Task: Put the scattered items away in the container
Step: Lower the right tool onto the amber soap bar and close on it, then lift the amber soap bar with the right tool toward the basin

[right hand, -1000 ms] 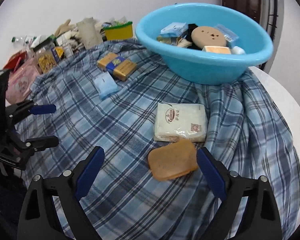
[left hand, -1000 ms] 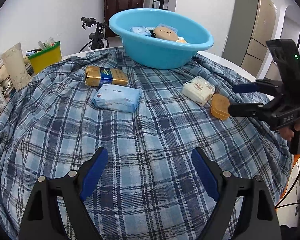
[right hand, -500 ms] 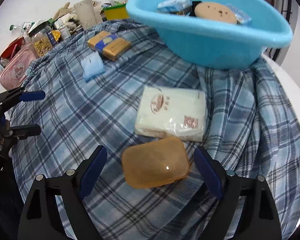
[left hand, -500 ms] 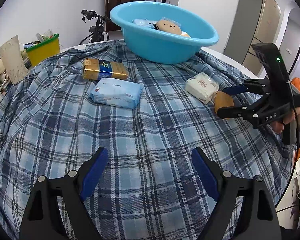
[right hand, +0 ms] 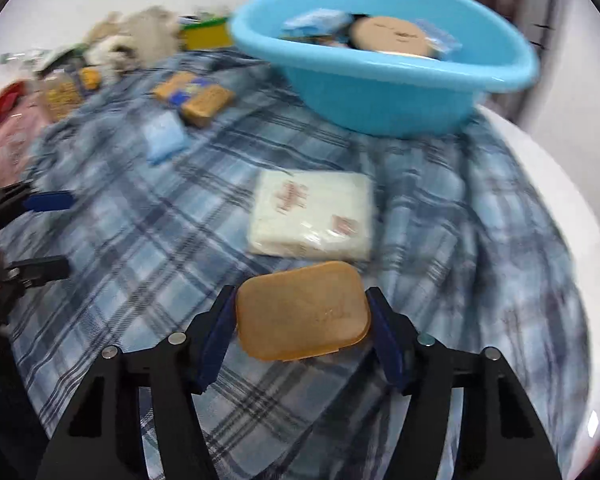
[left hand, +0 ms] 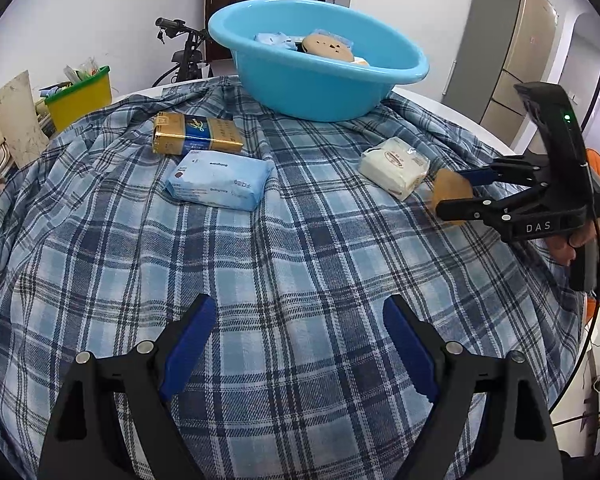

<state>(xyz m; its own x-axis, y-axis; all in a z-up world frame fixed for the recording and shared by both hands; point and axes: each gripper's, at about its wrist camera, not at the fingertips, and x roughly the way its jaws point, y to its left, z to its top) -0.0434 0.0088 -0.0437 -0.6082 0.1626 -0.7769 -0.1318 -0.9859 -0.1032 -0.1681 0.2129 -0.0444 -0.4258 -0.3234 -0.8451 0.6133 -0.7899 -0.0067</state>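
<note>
My right gripper point(right hand: 300, 294) is closing its jaws around a flat orange box point(right hand: 302, 312), and both blue pads touch its short sides. In the left wrist view the orange box point(left hand: 450, 190) stands tilted between the right gripper point(left hand: 454, 191) fingers, just right of a white tissue pack point(left hand: 394, 164). The blue basin point(left hand: 320, 92) at the back holds several items. A blue wipes pack point(left hand: 220, 178) and a gold-and-blue pack point(left hand: 196, 134) lie left of centre. My left gripper point(left hand: 299, 304) hangs open over the plaid cloth, nothing between its fingers.
A plaid cloth point(left hand: 300, 248) covers the round white table point(right hand: 560, 184). A yellow bin point(left hand: 80, 98) and loose clutter point(right hand: 60, 88) crowd the far left edge. A bicycle point(left hand: 180, 52) and a tall fridge point(left hand: 512, 48) stand behind the table.
The right gripper's jaws came in from wide apart onto the orange box, which now sits tilted between them. The right wrist view is blurred. The left gripper stayed put.
</note>
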